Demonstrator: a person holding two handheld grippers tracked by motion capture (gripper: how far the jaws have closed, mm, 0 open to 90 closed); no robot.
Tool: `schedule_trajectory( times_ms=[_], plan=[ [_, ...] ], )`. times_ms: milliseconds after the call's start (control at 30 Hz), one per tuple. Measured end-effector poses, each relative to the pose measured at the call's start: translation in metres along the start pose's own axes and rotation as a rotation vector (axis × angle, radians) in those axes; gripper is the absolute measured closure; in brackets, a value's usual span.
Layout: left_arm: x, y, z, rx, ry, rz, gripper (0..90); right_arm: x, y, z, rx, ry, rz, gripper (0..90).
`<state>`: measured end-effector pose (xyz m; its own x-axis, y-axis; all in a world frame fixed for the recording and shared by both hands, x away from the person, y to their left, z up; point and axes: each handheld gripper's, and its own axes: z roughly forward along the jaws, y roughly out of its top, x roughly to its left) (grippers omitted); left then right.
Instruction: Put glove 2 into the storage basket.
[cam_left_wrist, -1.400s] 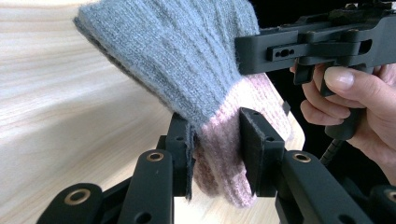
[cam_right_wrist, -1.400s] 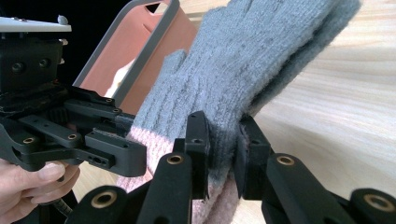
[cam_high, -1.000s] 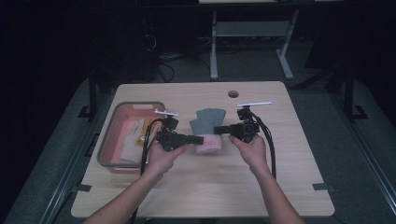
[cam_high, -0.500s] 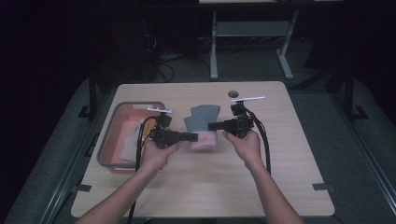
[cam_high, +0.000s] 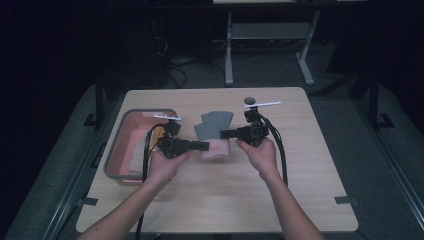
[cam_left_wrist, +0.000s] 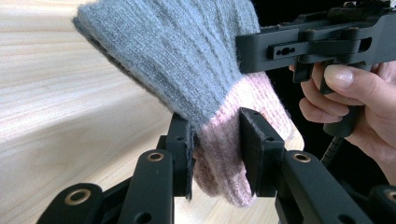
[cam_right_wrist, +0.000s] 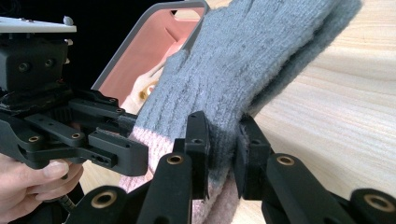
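- The left tongs (cam_left_wrist: 215, 154) are squeezed shut on the pink cuff of a knit glove (cam_left_wrist: 187, 70).
- The right tongs (cam_right_wrist: 219, 149) pinch the same glove where the grey part starts, also shut tight.
- Both hold it from opposite sides, likely to lift it flat without it flopping.
- The glove hangs just above the desk (cam_high: 225, 200), between the two hands.
- A pink bin (cam_high: 131, 131) waits at the left, maybe for the glove.
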<state>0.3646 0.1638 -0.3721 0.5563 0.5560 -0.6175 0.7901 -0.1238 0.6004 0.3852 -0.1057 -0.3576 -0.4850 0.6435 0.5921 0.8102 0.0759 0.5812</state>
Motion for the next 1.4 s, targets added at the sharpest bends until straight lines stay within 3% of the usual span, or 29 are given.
schedule_trajectory(
  times_ms=[1400],
  plan=[
    [0.017, 0.003, -0.056, -0.052, 0.031, -0.023, 66.5, 0.037, 0.027, 0.036, 0.027, 0.045, -0.055, 77.3]
  ],
)
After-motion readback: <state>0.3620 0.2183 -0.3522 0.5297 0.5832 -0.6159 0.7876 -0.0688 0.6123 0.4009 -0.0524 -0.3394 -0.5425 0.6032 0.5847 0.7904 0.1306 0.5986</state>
